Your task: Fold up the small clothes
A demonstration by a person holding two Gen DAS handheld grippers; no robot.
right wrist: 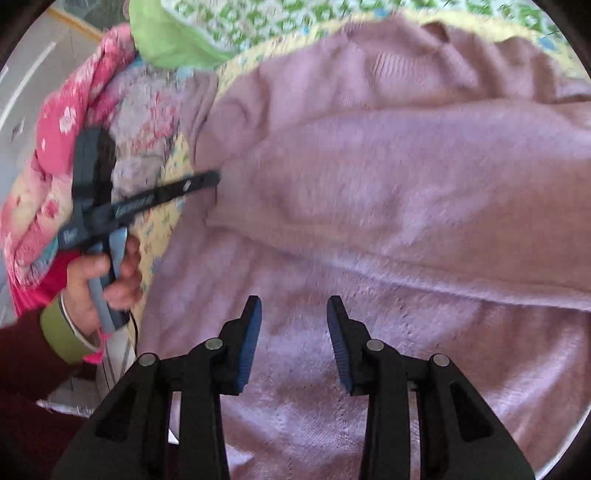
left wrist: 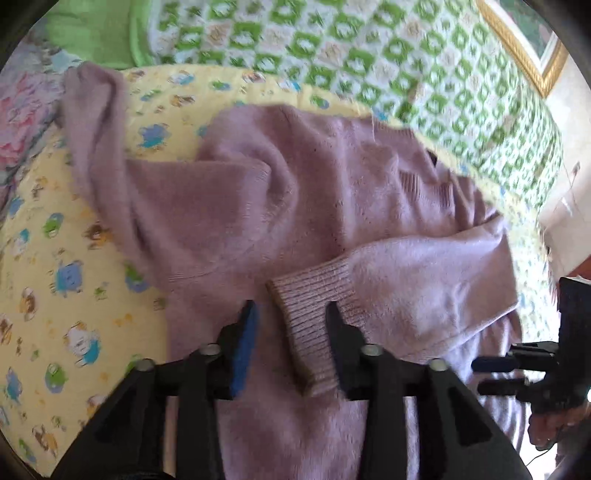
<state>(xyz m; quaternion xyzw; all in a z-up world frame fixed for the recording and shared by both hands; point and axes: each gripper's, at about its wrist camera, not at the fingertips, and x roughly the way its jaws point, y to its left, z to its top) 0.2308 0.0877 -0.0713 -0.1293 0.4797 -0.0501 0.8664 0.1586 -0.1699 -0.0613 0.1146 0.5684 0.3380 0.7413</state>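
Observation:
A lilac knitted sweater [left wrist: 295, 206] lies on a yellow cartoon-print quilt [left wrist: 55, 258]. One sleeve is folded across its body, and the ribbed cuff [left wrist: 314, 314] lies between the fingers of my left gripper [left wrist: 291, 314], which is open just above it. The other sleeve [left wrist: 92, 122] stretches to the far left. My right gripper [right wrist: 294, 308] is open and empty over the sweater's body [right wrist: 369, 221]. It also shows at the right edge of the left wrist view [left wrist: 495, 374]. The left gripper shows in the right wrist view [right wrist: 207, 181], at the sweater's left edge.
A green and white crocheted blanket [left wrist: 406, 74] covers the bed behind. A green cloth [left wrist: 99, 33] lies far left, and pink floral bedding [right wrist: 62, 122] sits at the left. A gold picture frame [left wrist: 524, 48] hangs on the wall.

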